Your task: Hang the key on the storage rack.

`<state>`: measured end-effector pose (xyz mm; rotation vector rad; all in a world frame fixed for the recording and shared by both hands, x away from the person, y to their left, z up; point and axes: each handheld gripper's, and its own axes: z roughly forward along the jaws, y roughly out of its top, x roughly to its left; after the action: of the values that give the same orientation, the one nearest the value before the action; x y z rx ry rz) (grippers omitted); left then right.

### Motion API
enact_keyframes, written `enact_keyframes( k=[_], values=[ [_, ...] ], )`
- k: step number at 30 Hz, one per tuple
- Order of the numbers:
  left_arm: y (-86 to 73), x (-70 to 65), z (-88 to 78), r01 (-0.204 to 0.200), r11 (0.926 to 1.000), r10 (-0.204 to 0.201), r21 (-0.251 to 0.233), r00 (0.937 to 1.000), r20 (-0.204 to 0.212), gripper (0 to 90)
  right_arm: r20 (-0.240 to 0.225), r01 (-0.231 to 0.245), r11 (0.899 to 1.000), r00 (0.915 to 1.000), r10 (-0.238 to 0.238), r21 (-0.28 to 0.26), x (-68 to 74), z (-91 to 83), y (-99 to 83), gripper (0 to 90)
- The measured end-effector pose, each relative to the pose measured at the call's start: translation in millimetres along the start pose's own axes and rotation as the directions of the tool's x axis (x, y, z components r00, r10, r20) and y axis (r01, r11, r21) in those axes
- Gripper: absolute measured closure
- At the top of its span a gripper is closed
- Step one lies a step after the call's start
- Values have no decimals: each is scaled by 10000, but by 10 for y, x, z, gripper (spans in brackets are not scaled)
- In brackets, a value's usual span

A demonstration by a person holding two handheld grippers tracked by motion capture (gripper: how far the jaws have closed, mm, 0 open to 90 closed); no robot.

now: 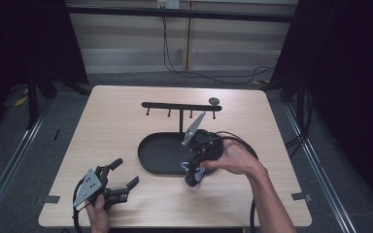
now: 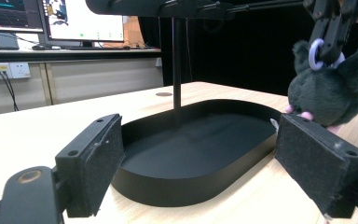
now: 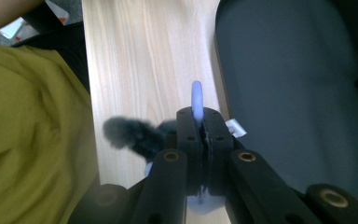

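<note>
One plush toy (image 2: 331, 95), dark grey and fluffy, hangs from my right gripper (image 3: 198, 122), whose jaws are pinched tight on its single pale lilac ring (image 3: 196, 100) just beside the near rim of the one oval black tray (image 1: 148, 154) (smooth, low-walled). One thin black rack (image 1: 181, 106) stands in it, with four small pegs. My left gripper (image 1: 118, 175) rests spread wide, holding nothing, on the pale wooden table (image 1: 116, 116).
</note>
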<state>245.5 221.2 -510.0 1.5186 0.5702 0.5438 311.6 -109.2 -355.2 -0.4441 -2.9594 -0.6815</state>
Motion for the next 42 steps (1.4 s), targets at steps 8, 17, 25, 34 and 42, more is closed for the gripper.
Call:
enact_keyframes(
  k=[8, 17, 25, 34, 42],
  values=[
    [0, -2, 1, 20, 10000, -20, -16, 10000, 4, 152, 547, -120, 9987, 9984, 147, -495, -64, -199, 59, 880],
    [0, -3, 2, 14, 10000, -14, -36, 10000, -9, 153, 874, -433, 9959, 9949, 502, -791, -214, -286, 107, 879],
    [0, 0, 0, -1, 10000, 1, -5, 10000, 9, 153, 1114, -1114, 9881, 9861, 1231, -1060, -396, -394, 169, 879],
    [0, 0, -2, -20, 10000, 20, -9, 10000, -5, 153, 1050, -1294, 9851, 9844, 1413, -1132, -533, -483, 235, 879],
    [-1, -4, 0, 20, 10000, -20, -33, 10000, -3, 152, 1123, -1420, 9833, 9816, 1547, -1134, -577, -608, 277, 878]
  ],
)
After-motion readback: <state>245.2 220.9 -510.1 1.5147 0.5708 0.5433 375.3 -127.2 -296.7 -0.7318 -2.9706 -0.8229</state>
